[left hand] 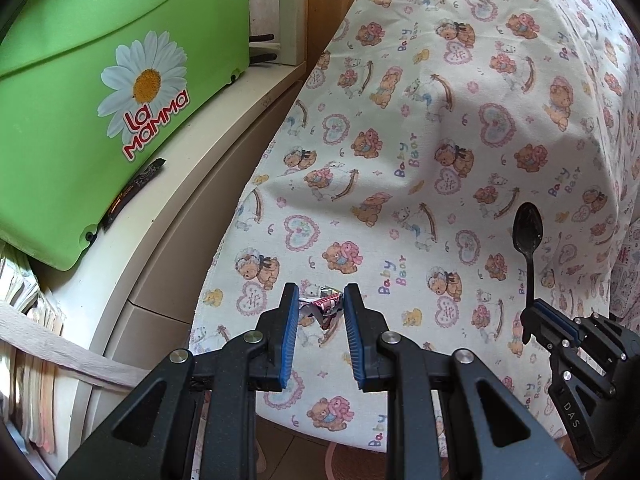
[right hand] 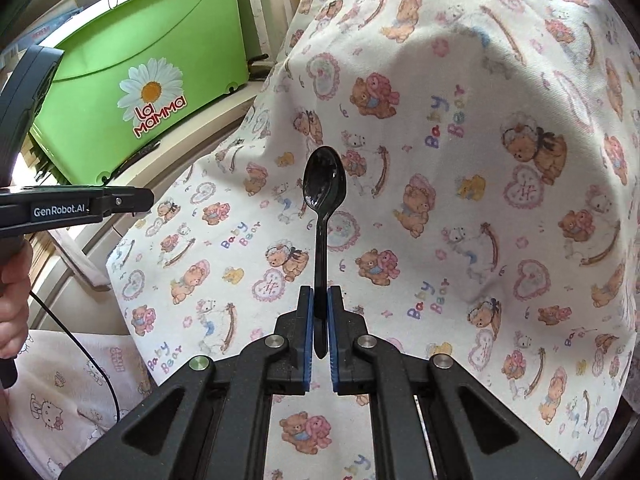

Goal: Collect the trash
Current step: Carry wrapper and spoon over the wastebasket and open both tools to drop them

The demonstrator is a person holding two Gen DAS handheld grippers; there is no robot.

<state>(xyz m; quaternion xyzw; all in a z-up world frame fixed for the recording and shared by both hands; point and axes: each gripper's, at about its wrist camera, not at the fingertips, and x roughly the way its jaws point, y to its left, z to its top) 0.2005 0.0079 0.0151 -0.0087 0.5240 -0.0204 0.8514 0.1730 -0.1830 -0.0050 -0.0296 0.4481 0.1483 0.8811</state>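
A: Over the bear-print cloth (right hand: 460, 200), right of the green bin (right hand: 140, 76): right gripper (right hand: 319, 312), jaws clamped on the handle of a black plastic spoon (right hand: 323, 184), bowl pointing up and away, clear of the cloth.

B: And nearer the green bin?

A: Left gripper (left hand: 321, 312), jaws partly closed around a crumpled wrapper (left hand: 326, 306), red and silver. Touching both pads, by the look of it; whether lifted off the cloth or resting on it, hard to tell.

B: Both pieces in hand, then. Judged next: carrying to wherever the trash goes. No obvious trash container in view; unclear whether the green bin serves.

A: Advice for the carry: keep the spoon clamped low on the handle as now, no twisting, since a thin smooth handle can pivot between flat pads. Tilt slowly.

B: For the wrapper: no easing of the grip. Light, springy foil likely to slip out if the pads relax. Also worth lifting straight away from the cloth, so as not to snag and drag the fabric.

A: And keep the two grippers apart; close together already, right one just beside the left in the left wrist view.
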